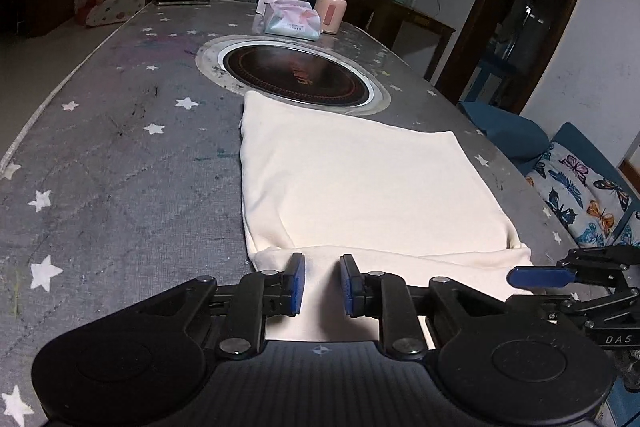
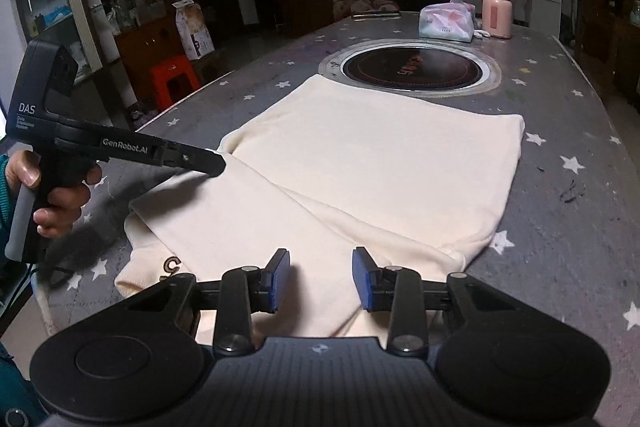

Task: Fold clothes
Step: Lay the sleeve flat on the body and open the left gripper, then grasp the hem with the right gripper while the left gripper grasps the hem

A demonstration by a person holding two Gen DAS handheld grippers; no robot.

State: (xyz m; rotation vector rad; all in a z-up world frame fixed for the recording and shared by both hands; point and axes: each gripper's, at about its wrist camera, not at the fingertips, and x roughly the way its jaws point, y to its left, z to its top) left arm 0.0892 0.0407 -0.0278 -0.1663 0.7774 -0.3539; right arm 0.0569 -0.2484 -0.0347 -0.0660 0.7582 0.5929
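A cream garment (image 1: 360,187) lies folded flat on the grey star-patterned table (image 1: 120,167), its far edge touching the round inset cooktop. It also shows in the right wrist view (image 2: 360,167), with a small dark logo at its near left corner. My left gripper (image 1: 322,283) is open, its blue pads just above the garment's near edge, holding nothing. My right gripper (image 2: 321,277) is open over the near edge too, empty. The right gripper also shows at the right of the left wrist view (image 1: 540,277); the left one, held by a hand, shows at the left of the right wrist view (image 2: 208,163).
A round black cooktop (image 1: 296,71) is set into the table beyond the garment. A tissue pack (image 1: 292,21) and a pink bottle (image 1: 332,7) stand at the far end. A blue sofa with a butterfly cushion (image 1: 580,195) is right of the table. A red stool (image 2: 172,79) stands left.
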